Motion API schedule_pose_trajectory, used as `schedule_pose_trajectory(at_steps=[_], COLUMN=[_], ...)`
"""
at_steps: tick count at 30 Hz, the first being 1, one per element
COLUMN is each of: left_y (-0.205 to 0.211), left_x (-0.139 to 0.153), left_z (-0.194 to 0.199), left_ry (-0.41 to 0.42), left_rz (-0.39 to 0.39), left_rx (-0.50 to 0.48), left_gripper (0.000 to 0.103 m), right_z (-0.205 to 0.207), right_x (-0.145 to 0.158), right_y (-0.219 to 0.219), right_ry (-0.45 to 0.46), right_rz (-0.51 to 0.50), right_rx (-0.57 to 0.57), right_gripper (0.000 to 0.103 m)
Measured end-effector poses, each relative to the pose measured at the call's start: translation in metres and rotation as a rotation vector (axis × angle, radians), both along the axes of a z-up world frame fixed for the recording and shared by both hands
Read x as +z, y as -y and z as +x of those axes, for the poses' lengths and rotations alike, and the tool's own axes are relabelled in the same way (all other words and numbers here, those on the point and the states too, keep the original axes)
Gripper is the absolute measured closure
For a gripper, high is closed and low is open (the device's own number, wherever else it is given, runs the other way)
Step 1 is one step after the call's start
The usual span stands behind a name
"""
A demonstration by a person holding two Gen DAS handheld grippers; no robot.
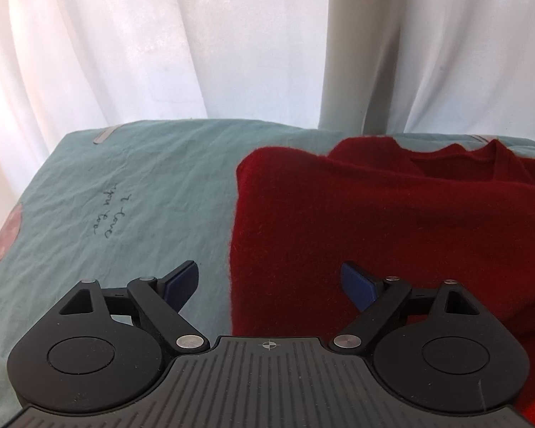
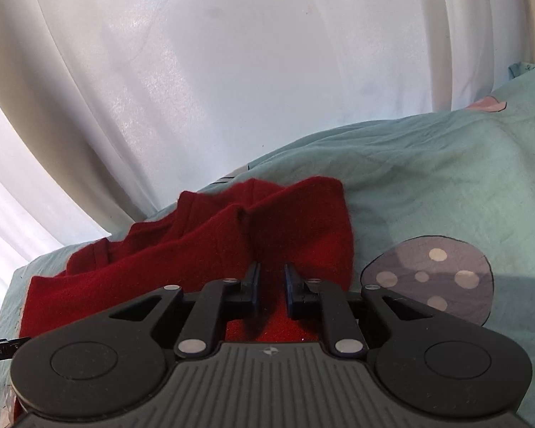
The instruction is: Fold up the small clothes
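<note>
Lying on a pale teal sheet (image 1: pixel 132 178), the red garment (image 1: pixel 374 235) is a fuzzy knit piece, partly folded, with a thick doubled edge along its left side in the left wrist view and a wavy neckline or hem bunched at its far end. The sheet carries a line of handwriting (image 1: pixel 112 215) and a pink patch at its left edge; in the right wrist view it also shows a grey mushroom-like print with pale dots (image 2: pixel 431 278). White curtains (image 1: pixel 125 42) hang behind.

The left gripper (image 1: pixel 270 285) has its jaws spread wide, with nothing between them; one blue pad (image 1: pixel 182 283) is over the bare sheet and the other over the red knit, so the gripper straddles the garment's left edge.

The right gripper (image 2: pixel 271 287) has its jaws drawn close together with only a narrow gap, and red fabric fills that gap, rising from it in a ridge of folds toward the far side. It appears to be pinching the garment.
</note>
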State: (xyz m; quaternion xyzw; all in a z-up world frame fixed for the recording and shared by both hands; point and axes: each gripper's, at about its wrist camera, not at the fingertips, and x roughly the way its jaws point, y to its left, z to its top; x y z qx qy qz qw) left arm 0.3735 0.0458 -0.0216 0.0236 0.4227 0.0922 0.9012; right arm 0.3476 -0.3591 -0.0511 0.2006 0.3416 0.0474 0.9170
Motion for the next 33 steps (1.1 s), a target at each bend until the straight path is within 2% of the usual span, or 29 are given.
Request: schedule_pose_trajectory(at_steps=[3,5,7,9,12,14,16,17,19,20,21,25,28,30,31,33], left_y=[0.011,0.019,0.021,0.017,0.006,-0.002,-0.005,-0.007,-0.013,-0.016,-0.019,-0.021,-0.019,-0.021,-0.021,-0.024], left_x=[0.003,-0.008,-0.027,-0.035,-0.040,-0.037,-0.028,-0.024,-0.016,-0.015,-0.015,-0.021,-0.031,-0.036,-0.037,-0.039], left_z=[0.007,0.015,0.021,0.020,0.021,0.018,0.008,0.000,-0.019,-0.027,-0.035,-0.053,-0.048,-0.044,-0.042,-0.039], left_ry=[0.030,-0.002,-0.053,-0.040,-0.041,-0.052,-0.043,-0.033,-0.025,-0.030,-0.032,-0.074,-0.094,-0.100,-0.106,-0.116], left_rz=[0.003,0.005,0.026,0.022,-0.013,-0.051,-0.054,-0.055,-0.086,-0.111,-0.144,-0.233,-0.249,-0.272,-0.276,-0.274], left_rx=[-0.032,-0.061,-0.053,-0.049,-0.030,-0.005,0.005,-0.001,-0.003,-0.002,-0.002,0.012,0.025,0.046,0.057,0.081], left_gripper=[0.010,0.010,0.010,0.006,0.001,0.001,0.001,0.002,0.002,0.002,0.002,0.002,0.003,0.008,0.014,0.017], right_z=[-0.001,0.004,0.009,0.016,0.012,0.013,0.005,-0.002,-0.016,-0.024,-0.030,-0.042,-0.036,-0.028,-0.024,-0.019], right_x=[0.014,0.015,0.008,-0.009,-0.019,-0.016,-0.007,-0.003,0.004,0.005,0.003,-0.018,-0.024,-0.029,-0.031,-0.031], right_y=[-0.013,-0.036,-0.055,-0.066,-0.059,-0.051,-0.042,-0.035,-0.018,-0.009,-0.001,0.019,0.013,0.009,0.008,0.005], right_ry=[0.053,0.062,0.040,-0.033,0.002,-0.018,-0.022,-0.015,-0.006,-0.011,-0.025,-0.095,-0.110,-0.113,-0.122,-0.122], right_rz=[-0.006,-0.039,-0.086,-0.156,-0.168,-0.130,-0.085,-0.051,0.062,0.128,0.189,0.450,0.458,0.487,0.498,0.474], right_rx=[0.044,0.114,0.181,0.224,0.240,0.220,0.177,0.152,0.109,0.082,0.064,0.018,-0.013,-0.035,-0.056,-0.070], right_gripper=[0.086,0.086,0.086,0.087,0.089,0.090,0.090,0.086,0.068,0.049,0.040,0.040,0.040,0.041,0.044,0.063])
